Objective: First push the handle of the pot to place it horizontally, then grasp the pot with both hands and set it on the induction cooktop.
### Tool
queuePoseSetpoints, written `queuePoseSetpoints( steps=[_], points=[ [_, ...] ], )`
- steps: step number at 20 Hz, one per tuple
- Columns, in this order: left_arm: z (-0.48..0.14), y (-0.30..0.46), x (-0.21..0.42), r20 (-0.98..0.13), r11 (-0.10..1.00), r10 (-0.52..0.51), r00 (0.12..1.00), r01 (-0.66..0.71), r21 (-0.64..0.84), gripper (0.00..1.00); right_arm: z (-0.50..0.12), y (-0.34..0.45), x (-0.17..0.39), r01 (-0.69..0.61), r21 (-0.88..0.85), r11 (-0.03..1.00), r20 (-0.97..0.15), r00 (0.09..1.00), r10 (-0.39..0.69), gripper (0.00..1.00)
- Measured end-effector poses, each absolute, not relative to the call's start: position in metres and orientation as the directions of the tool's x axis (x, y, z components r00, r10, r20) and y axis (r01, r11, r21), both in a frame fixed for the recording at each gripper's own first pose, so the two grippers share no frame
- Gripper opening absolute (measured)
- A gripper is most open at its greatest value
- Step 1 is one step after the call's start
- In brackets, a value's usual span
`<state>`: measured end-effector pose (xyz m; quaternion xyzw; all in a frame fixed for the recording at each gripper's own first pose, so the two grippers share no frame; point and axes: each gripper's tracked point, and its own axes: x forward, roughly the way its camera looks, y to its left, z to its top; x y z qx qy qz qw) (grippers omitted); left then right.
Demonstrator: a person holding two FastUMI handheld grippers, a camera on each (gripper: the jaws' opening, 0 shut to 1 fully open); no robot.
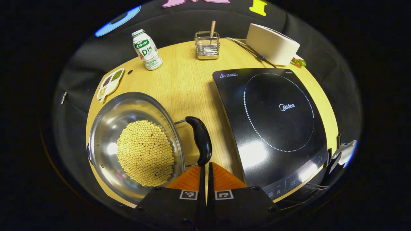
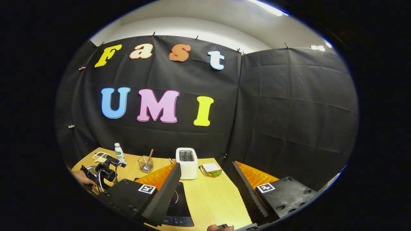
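Wooden desk (image 1: 186, 80) in the left gripper view carries the bean-filled pot (image 1: 135, 144), its black handle (image 1: 200, 141) lying lengthwise straight ahead of the closed, empty left tongs (image 1: 205, 170), tips just at its near end; the induction cooktop (image 1: 273, 122) sits beside, bottle (image 1: 147, 49) and utensil holder (image 1: 207, 45) well clear. From the right gripper view, the right tongs (image 2: 205, 189) gape wide and empty above the desk, farther from the pot, toaster (image 2: 187, 163) and sandwich (image 2: 211, 168) ahead.

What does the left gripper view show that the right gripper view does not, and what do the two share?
Left gripper view: yellow beans in the pot, its black handle, and the shut left hand-held gripper at the handle's near end. Right gripper view: the open right hand-held gripper and a hand holding the other one. Both: toaster, bottle, cooktop.
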<state>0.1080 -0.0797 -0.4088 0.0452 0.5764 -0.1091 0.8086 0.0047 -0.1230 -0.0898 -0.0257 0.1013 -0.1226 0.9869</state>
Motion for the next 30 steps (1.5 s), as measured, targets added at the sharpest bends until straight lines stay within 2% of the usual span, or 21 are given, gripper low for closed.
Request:
queuePoseSetpoints(
  steps=[6,7,8,9,11,14,17,21,27,30],
  points=[
    [-0.362,-0.073,0.089,-0.850,0.967,-0.197,0.488,0.239,-0.087,0.06,-0.102,-0.079,0.018,0.149,-0.060,0.987,-0.234,0.959,-0.159,0.98],
    [-0.354,-0.067,0.087,-0.827,0.965,-0.211,0.521,0.247,-0.091,0.08,-0.105,-0.066,0.021,0.120,-0.052,0.991,-0.239,0.962,-0.129,0.98],
    [-0.343,-0.061,0.085,-0.800,0.962,-0.228,0.555,0.252,-0.099,0.22,-0.109,-0.053,0.024,0.093,-0.045,0.995,-0.247,0.964,-0.101,0.98],
    [-0.334,-0.054,0.082,-0.777,0.962,-0.242,0.582,0.250,-0.112,0.24,-0.113,-0.039,0.027,0.063,-0.035,0.997,-0.259,0.963,-0.070,0.98],
    [-0.320,-0.037,0.080,-0.737,0.962,-0.262,0.624,0.231,-0.146,0.53,-0.126,-0.008,0.031,-0.002,-0.004,1.000,-0.290,0.957,0.001,0.98],
    [-0.303,0.008,0.081,-0.699,0.979,-0.203,0.685,0.158,-0.129,0.98,-0.144,0.039,0.040,-0.085,0.033,0.996,-0.329,0.940,0.091,0.98],
    [-0.302,0.059,0.081,-0.690,0.992,-0.126,0.713,0.093,-0.085,0.96,-0.159,0.086,0.052,-0.159,0.059,0.986,-0.357,0.919,0.169,0.98],
    [-0.313,0.120,0.080,-0.705,0.998,-0.052,0.707,0.025,-0.049,0.95,-0.189,0.138,0.066,-0.220,0.105,0.970,-0.417,0.876,0.244,0.98],
    [-0.335,0.194,0.100,-0.715,0.998,0.036,0.698,-0.060,-0.008,0.95,-0.252,0.193,0.085,-0.235,0.182,0.955,-0.536,0.790,0.297,0.99],
    [-0.356,0.212,0.105,-0.744,0.997,0.040,0.667,-0.074,-0.013,0.95,-0.286,0.213,0.091,-0.245,0.187,0.951,-0.597,0.741,0.308,1.00]
  ],
)
